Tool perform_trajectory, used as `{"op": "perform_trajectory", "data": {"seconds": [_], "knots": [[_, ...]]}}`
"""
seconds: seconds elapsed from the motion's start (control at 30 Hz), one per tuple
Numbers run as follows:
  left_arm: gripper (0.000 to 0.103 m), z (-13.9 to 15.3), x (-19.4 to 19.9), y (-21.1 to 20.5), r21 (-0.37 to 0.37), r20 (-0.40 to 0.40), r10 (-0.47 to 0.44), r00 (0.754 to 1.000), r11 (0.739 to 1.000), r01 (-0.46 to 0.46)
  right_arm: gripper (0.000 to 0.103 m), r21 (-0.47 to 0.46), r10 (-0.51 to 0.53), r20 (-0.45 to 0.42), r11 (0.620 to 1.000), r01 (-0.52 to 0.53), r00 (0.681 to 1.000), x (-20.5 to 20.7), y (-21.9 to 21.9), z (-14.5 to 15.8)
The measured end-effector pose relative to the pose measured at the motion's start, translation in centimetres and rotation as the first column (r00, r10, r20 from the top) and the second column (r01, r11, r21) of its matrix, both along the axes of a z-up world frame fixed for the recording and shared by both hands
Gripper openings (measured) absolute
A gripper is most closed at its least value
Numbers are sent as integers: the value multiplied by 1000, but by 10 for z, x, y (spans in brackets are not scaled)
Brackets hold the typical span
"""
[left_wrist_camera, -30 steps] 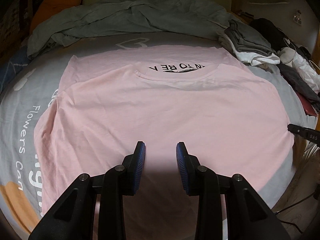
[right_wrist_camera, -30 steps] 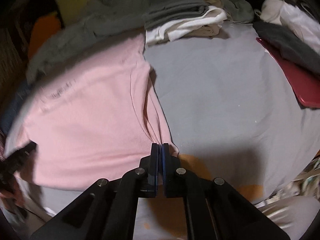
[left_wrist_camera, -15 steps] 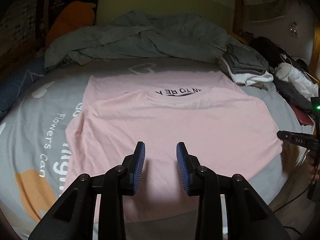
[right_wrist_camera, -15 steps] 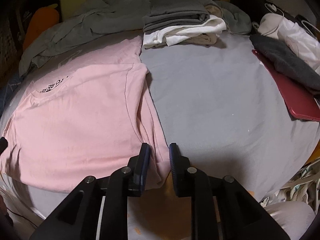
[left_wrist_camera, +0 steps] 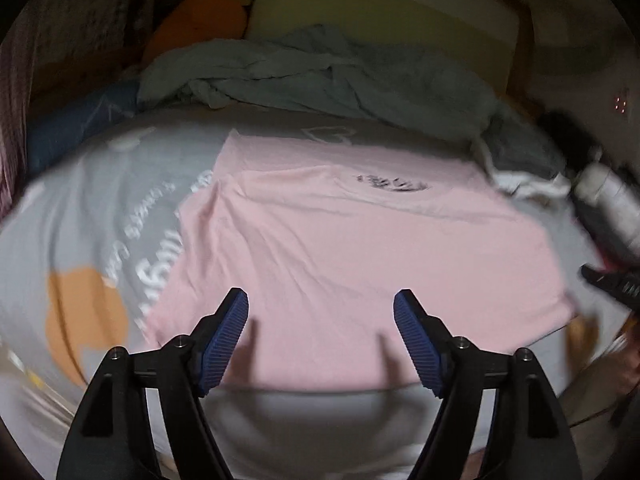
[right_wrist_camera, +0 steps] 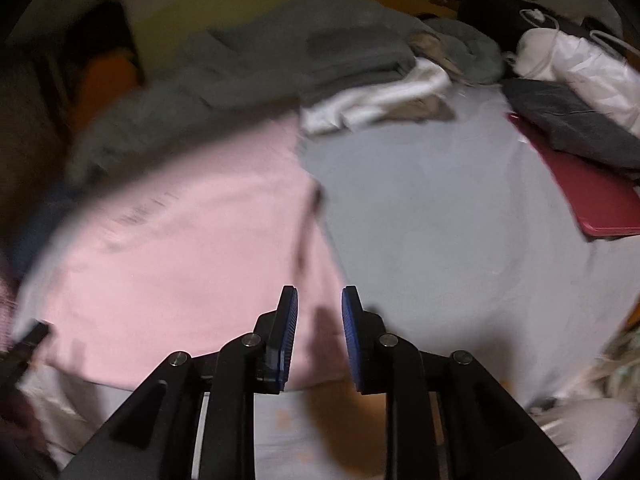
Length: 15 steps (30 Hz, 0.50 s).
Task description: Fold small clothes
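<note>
Inspecting the bed (left_wrist_camera: pixel 84 216), we find the pink T-shirt (left_wrist_camera: pixel 352 248) lying flat ahead of both tongs, folded once crosswise so that its printed lettering (left_wrist_camera: pixel 394 184) sits at the far side from the left tongs (left_wrist_camera: pixel 321 338). The left tongs hang above the near hem with their jaws wide apart, having just been opening; nothing is between them. The right tongs (right_wrist_camera: pixel 319 338) hang over the shirt's near right corner, jaws partly apart and likewise just opening; the pads press on no cloth. Both views are blurred, so we cannot tell how neatly the edges are aligned.

We judge the step in hand to be a re-grip for the next fold. To do it well:

- Bring each tong down on a corner of the shirt, not its middle, so the layers lift together.
- Take both layers of cloth between the pads before closing; a single layer would pull the fold open.
- Lift both sides evenly, keeping the edge between the tongs taut.
- Smooth the creases to the left of the left tongs first.

The folded stack (right_wrist_camera: pixel 372 96) lies beyond the right tongs, well apart, and we judge it the likely destination.
</note>
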<state>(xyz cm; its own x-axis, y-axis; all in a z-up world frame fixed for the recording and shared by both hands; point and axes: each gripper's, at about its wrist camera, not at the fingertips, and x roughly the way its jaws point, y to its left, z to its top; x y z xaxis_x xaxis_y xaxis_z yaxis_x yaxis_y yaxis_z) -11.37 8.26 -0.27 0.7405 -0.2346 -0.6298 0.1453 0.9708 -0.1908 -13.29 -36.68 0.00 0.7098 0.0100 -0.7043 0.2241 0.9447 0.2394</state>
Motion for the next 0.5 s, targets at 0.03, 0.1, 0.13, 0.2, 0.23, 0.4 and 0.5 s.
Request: {"op": "perform_trajectory", "data": {"seconds": [0.03, 0.1, 0.13, 0.2, 0.23, 0.4, 0.5], "knots": [[81, -2, -6, 2, -38, 9, 12, 1000, 999, -11, 48, 18, 16, 29, 1000, -16, 999, -4, 2, 3], [95, -8, -15, 3, -84, 17, 50, 999, 995, -49, 61, 37, 17, 60, 999, -19, 998, -12, 10, 4], [101, -12, -18, 3, -105, 7, 64, 998, 993, -63, 61, 48, 3, 59, 999, -5, 998, -16, 14, 0], [102, -20, -21, 3, -140, -23, 76, 997, 987, -79, 61, 110, -24, 31, 994, 21, 999, -26, 23, -16], [102, -25, -21, 2, -153, -41, 75, 996, 985, -81, 61, 140, -38, 26, 990, 34, 999, -29, 24, -22], [102, -45, -17, 12, -233, -127, 85, 988, 966, -113, 61, 355, -154, -14, 923, 149, 988, -45, 20, -53], [101, -52, -8, 32, -242, -170, 185, 968, 944, -223, 61, 357, -166, -24, 919, 164, 986, -40, 17, -57]]}}
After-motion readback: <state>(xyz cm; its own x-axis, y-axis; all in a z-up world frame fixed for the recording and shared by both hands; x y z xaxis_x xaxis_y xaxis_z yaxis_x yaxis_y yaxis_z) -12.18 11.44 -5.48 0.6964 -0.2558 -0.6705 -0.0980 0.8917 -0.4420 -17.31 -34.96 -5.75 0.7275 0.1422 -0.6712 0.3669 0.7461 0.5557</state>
